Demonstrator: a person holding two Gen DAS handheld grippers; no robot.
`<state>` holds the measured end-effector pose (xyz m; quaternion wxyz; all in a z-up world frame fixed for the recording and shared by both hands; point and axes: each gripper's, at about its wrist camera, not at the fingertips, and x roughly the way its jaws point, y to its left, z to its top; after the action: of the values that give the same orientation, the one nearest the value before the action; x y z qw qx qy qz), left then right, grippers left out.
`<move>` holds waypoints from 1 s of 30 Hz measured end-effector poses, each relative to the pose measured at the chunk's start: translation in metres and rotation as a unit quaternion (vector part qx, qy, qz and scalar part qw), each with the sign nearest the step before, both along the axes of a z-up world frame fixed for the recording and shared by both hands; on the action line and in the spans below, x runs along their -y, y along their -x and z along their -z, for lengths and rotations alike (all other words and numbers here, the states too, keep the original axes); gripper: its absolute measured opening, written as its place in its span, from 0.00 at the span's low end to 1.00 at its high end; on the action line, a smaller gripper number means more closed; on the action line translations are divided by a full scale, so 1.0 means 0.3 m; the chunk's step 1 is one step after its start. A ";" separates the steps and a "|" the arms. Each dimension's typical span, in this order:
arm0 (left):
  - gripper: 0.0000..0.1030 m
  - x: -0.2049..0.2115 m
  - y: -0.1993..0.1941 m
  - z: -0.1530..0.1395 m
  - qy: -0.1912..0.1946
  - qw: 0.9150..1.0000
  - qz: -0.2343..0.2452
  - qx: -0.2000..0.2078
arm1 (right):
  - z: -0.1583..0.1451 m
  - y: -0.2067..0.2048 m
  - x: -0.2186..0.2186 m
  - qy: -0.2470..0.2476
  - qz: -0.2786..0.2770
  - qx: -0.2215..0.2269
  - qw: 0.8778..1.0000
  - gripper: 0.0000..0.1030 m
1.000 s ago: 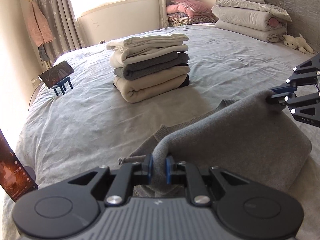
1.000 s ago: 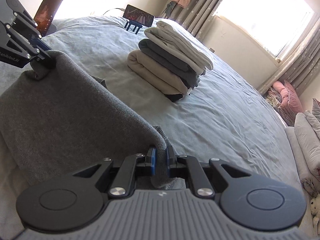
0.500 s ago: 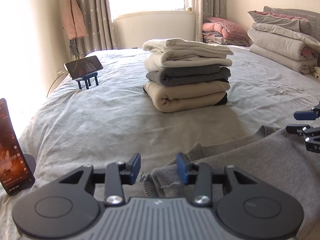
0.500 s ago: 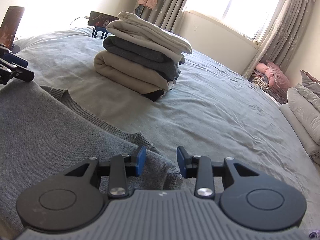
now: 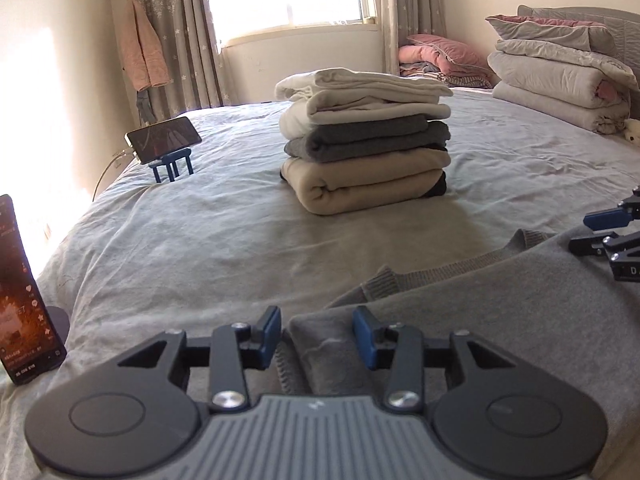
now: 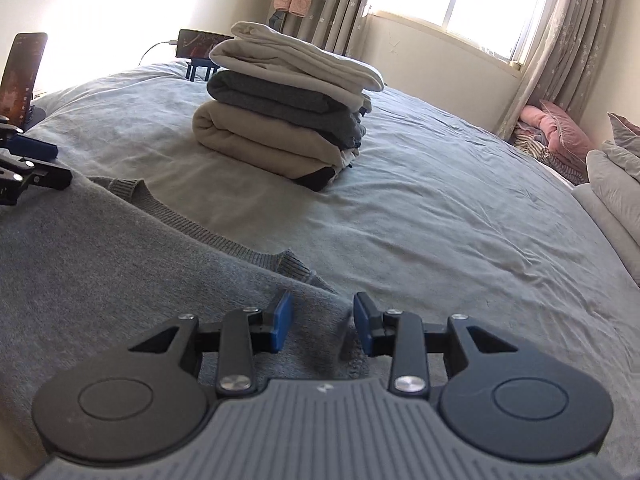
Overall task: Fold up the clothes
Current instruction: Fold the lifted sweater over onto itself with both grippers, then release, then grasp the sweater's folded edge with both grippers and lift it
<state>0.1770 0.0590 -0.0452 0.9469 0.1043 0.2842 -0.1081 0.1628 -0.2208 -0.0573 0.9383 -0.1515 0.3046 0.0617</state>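
Observation:
A grey sweater [image 5: 500,312] [image 6: 100,264] lies flat on the bed at the near edge, its ribbed hem toward the stack. My left gripper [image 5: 316,336] is open, its blue pads either side of the sweater's left corner without pinching it. My right gripper [image 6: 322,322] is open too, low over the sweater's right corner. Each gripper shows at the edge of the other's view: the right gripper [image 5: 608,232] and the left gripper [image 6: 28,164]. A stack of folded clothes [image 5: 366,144] [image 6: 288,108], white over dark grey over beige, sits mid-bed beyond the sweater.
The bed's grey sheet [image 5: 200,240] spreads around the stack. A phone on a blue stand [image 5: 164,140] sits far left, another phone [image 5: 20,296] stands at the near left edge. Folded quilts and pillows [image 5: 556,68] pile at the headboard on the right.
One second ago both grippers were shut on the sweater's edge, holding it raised. They lowered it onto the bed and opened; the sweater now lies flat.

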 end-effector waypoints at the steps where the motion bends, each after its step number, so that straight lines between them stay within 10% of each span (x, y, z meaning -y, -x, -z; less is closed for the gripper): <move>1: 0.43 -0.019 -0.004 0.009 -0.001 1.000 -0.002 -0.002 | 0.005 -0.001 0.029 -0.006 0.008 -0.002 1.000 0.35; 12: 0.44 -0.085 0.012 -0.028 0.082 0.996 -0.035 -0.004 | -0.017 0.022 0.107 -0.099 0.025 0.001 0.995 0.35; 16: 0.59 -0.134 0.035 -0.034 0.111 0.992 -0.040 -0.045 | -0.023 0.038 0.138 -0.133 0.030 -0.020 0.990 0.37; 24: 0.65 -0.272 0.063 0.008 0.244 0.952 -0.027 -0.180 | -0.023 0.127 0.263 -0.309 0.045 -0.130 0.941 0.48; 30: 0.65 -0.295 0.123 0.038 0.285 0.931 -0.002 -0.230 | -0.018 0.197 0.251 -0.329 0.026 -0.191 0.924 0.48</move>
<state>0.1400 0.1476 -0.0566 0.8458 -0.1979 0.4514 -0.2039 0.1039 -0.2961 -0.0518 0.8605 0.1890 0.4447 0.1616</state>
